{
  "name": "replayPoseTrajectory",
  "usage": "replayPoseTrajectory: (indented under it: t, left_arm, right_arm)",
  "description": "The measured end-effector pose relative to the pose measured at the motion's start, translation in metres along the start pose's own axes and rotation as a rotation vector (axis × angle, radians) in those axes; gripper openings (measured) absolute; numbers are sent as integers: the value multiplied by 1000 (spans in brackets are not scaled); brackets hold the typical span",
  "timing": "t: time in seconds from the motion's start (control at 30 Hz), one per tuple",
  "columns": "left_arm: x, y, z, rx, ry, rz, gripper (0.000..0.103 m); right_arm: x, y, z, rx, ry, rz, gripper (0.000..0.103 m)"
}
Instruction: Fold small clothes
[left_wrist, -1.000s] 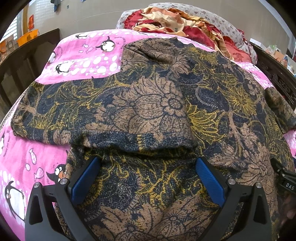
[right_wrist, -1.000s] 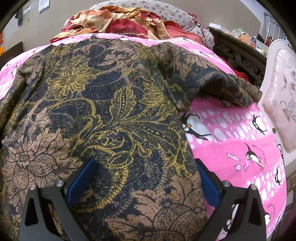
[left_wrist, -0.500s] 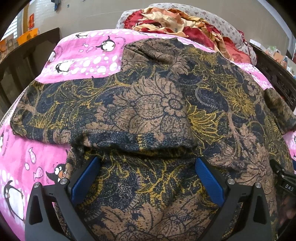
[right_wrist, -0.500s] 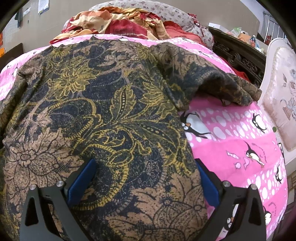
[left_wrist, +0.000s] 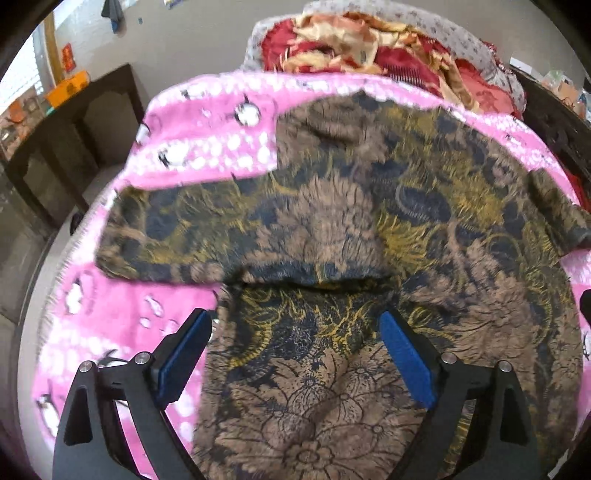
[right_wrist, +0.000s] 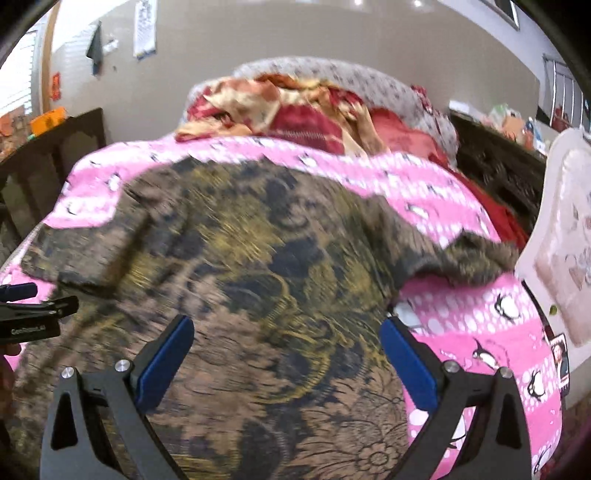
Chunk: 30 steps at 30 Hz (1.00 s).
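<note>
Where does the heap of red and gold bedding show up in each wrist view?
Left wrist: heap of red and gold bedding top, right of centre, beyond the pink penguin blanket.
Right wrist: top centre, against the wall.
Shared landmark: brown and navy floral garment spread on the blanket.

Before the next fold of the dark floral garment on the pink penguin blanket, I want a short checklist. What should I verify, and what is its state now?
1. Left gripper empty, fingers apart, though they have just been closing a little: ok.
2. Right gripper empty, fingers apart: ok.
3. Floral garment spread on the pink blanket: ok.
4. Left sleeve lies flat: ok.
5. Right sleeve smooth: not ok, its end is bunched.
6. Hem edge in view for grasping: cannot tell.
</note>
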<state>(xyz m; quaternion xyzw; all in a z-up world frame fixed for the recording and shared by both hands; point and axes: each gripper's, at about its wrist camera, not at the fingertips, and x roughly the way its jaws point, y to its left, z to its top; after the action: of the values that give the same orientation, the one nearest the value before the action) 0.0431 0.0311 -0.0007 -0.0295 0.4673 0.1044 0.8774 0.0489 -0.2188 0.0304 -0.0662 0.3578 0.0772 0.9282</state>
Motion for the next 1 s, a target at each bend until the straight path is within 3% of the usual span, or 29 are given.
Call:
replayPoseTrajectory:
  t: [0.23, 0.6, 0.77, 1.0]
  left_arm:
    - [-21, -4, 5, 12, -51, -15, 77]
    - [-14, 7, -1, -26, -43, -18, 77]
    - [-1, 1, -5, -13, -47, -37, 77]
    - [43, -19, -5, 90, -59, -39, 77]
  right_arm:
    - [-18, 14, -1, -18, -29, 12, 103]
    - [-5, 6, -7, -4, 2, -19, 103]
    - [8, 7, -2, -27, 13, -24, 103]
    - [57, 7, -11, -91, 23, -43, 103]
